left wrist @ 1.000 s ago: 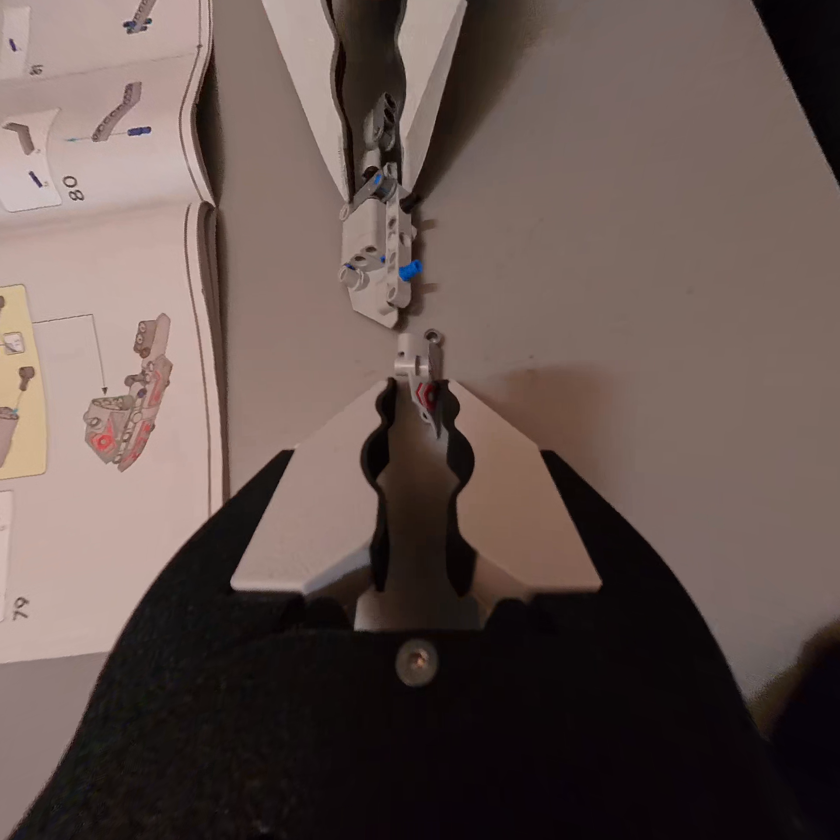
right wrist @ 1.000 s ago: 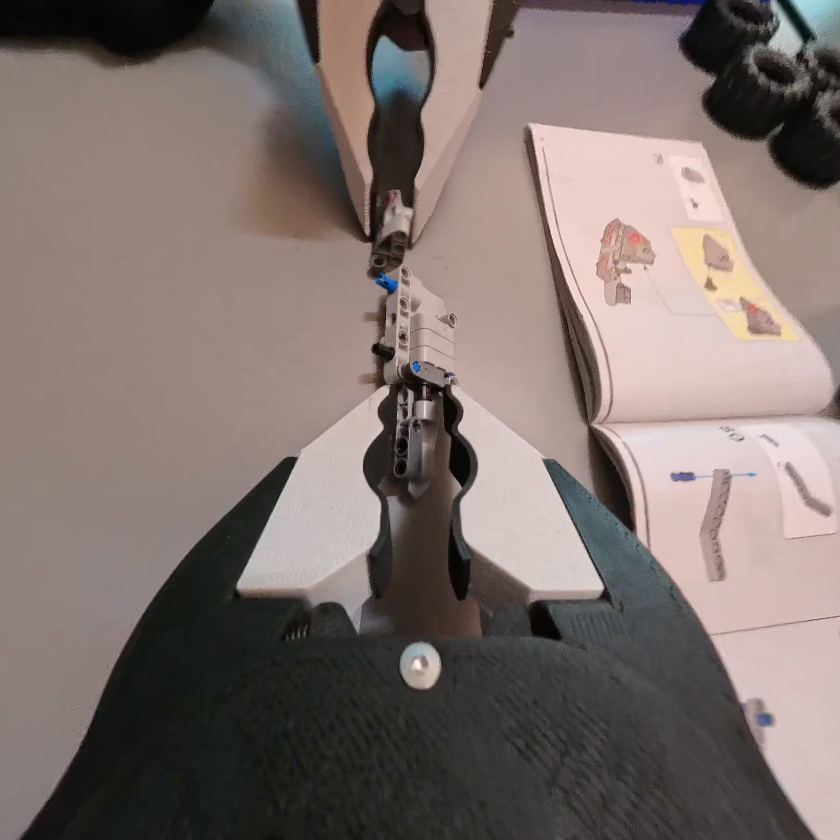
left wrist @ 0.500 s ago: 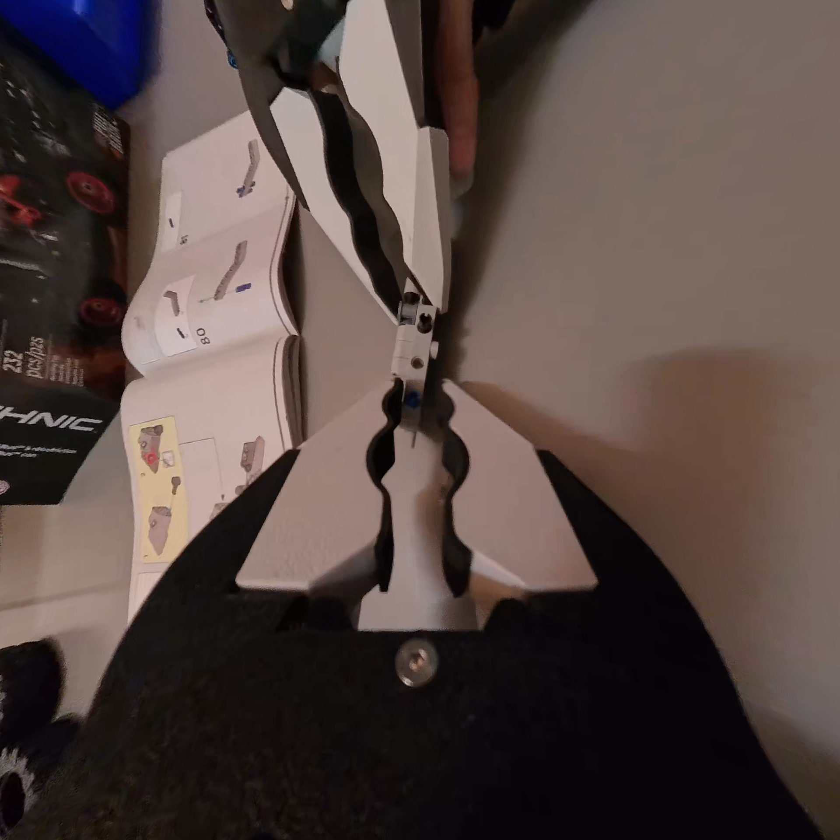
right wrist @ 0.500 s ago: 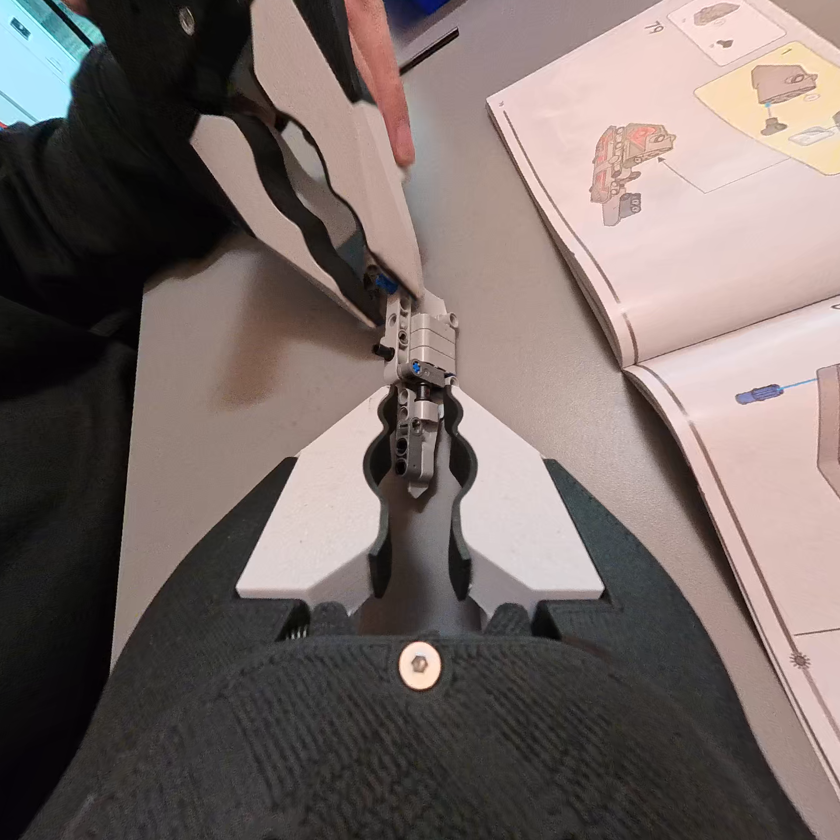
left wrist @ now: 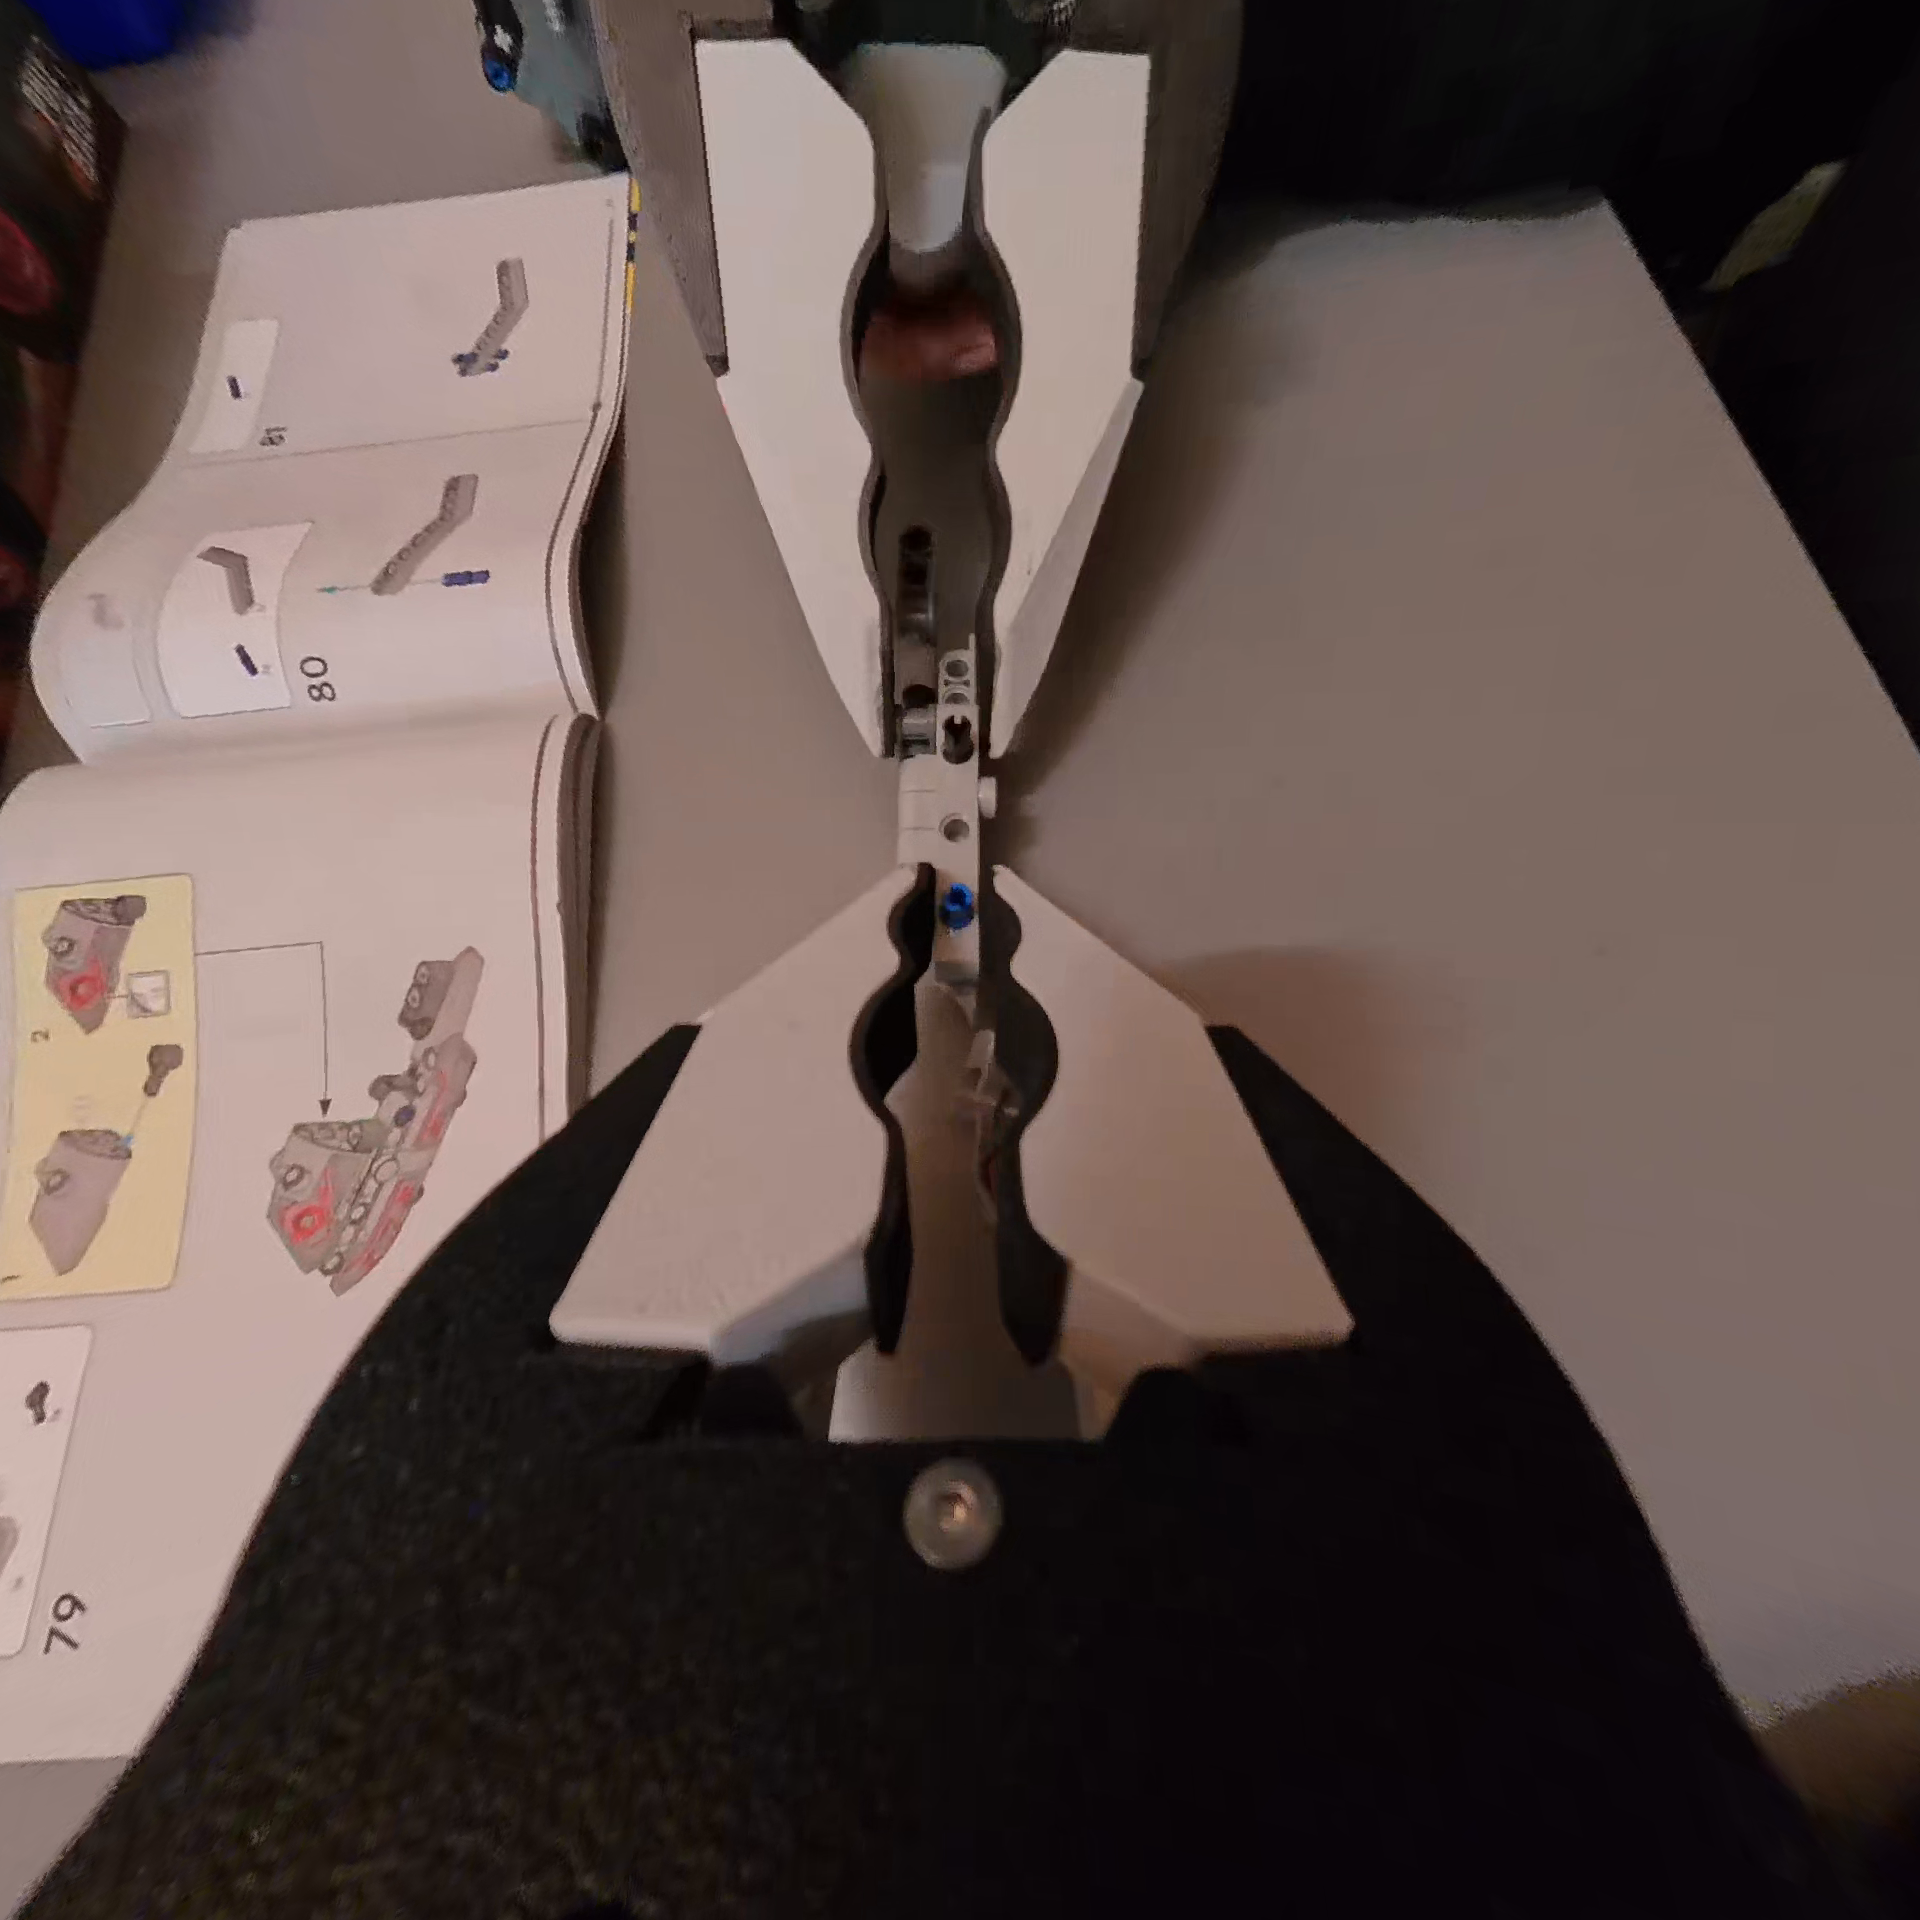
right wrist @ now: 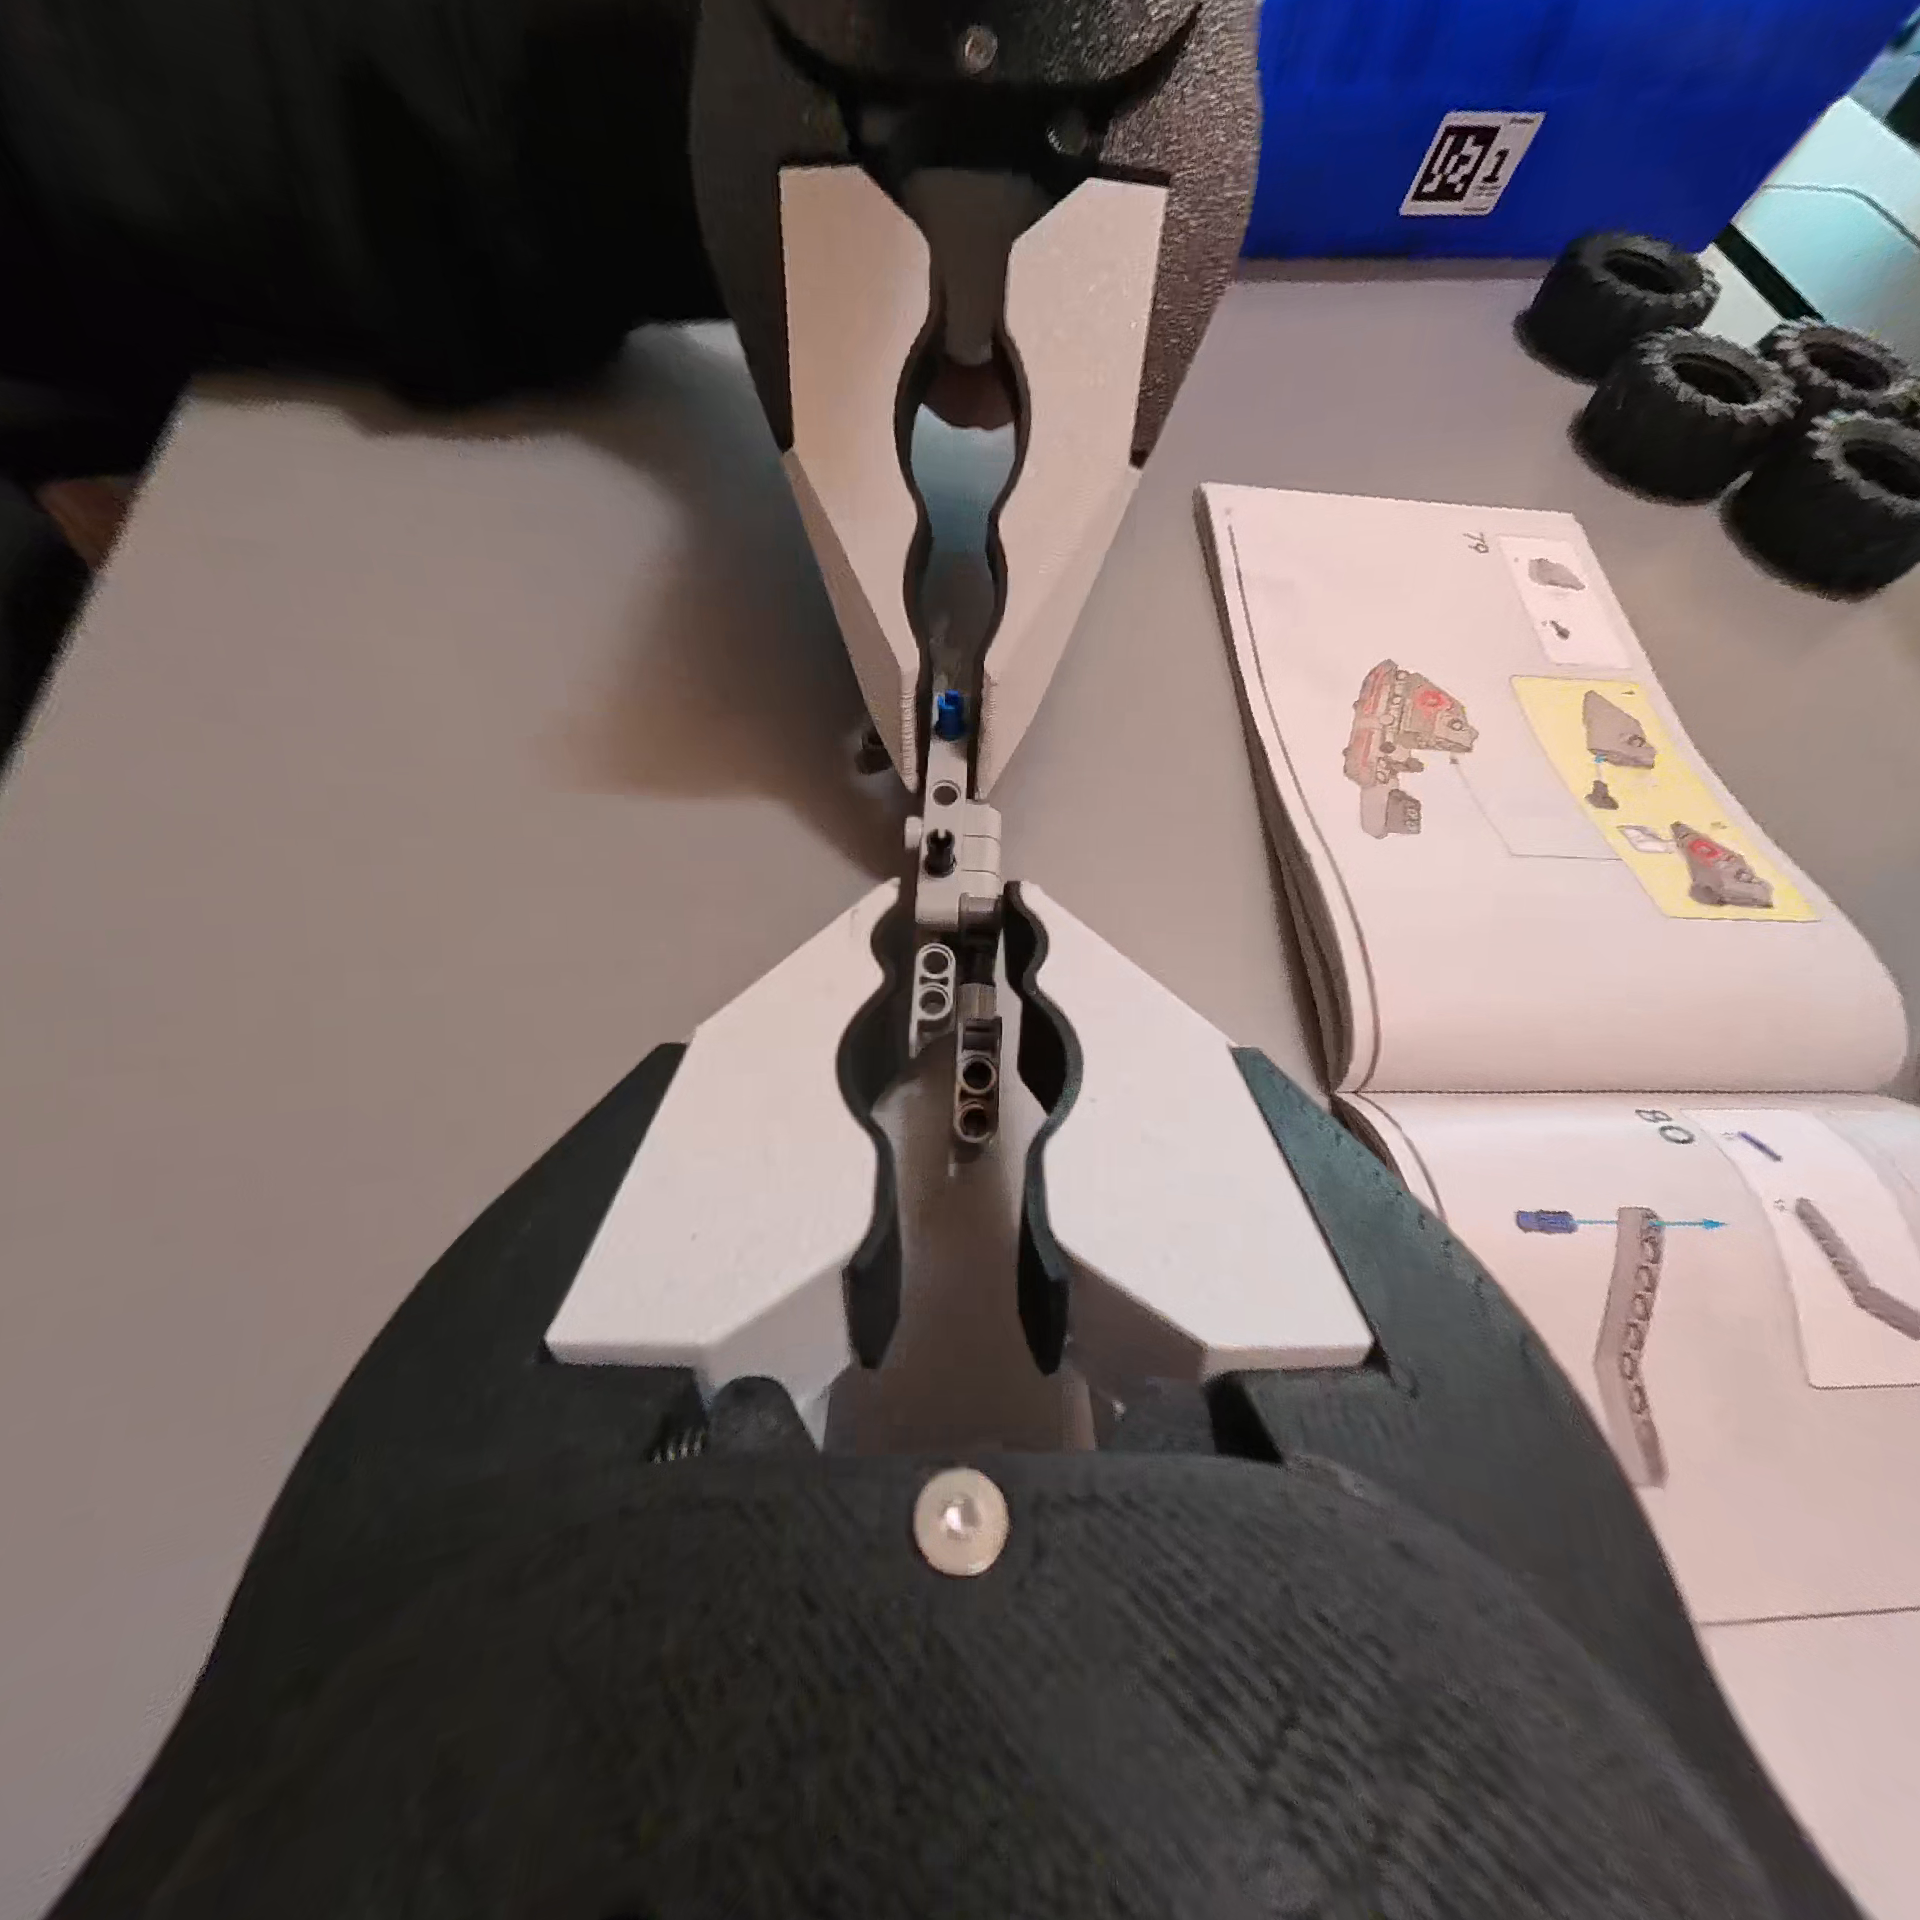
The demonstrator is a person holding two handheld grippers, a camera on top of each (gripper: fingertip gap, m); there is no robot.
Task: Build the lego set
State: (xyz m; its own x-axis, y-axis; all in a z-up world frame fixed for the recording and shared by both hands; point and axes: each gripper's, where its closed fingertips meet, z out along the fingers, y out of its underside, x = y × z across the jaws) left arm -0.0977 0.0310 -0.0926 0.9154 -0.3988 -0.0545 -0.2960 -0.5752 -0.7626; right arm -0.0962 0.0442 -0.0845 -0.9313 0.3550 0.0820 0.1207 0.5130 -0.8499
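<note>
A grey lego assembly (left wrist: 940,810) with a blue pin (left wrist: 954,906) hangs between my two grippers, above the grey table (left wrist: 1455,831). My left gripper (left wrist: 945,883) is shut on a small grey piece with red marks (left wrist: 987,1091), pressed end-on against the assembly. My right gripper (right wrist: 951,894) is shut on the assembly (right wrist: 956,842); its grey beams (right wrist: 971,1049) lie between the jaws. The grippers face each other tip to tip: the right one (left wrist: 940,738) shows in the left wrist view, the left one (right wrist: 945,748) in the right wrist view.
An open instruction booklet (left wrist: 312,727) lies beside the grippers, also in the right wrist view (right wrist: 1558,831). Several black tyres (right wrist: 1766,416) and a blue box (right wrist: 1558,125) stand beyond it. A dark printed box (left wrist: 42,208) is at the far left. Table edge (left wrist: 1714,364) at right. Left and right tips are no more than a few centimetres apart.
One second ago the grippers were apart, with a gap between the small piece and the assembly. They closed in and tilted; now they line up tip to tip with the parts touching.
</note>
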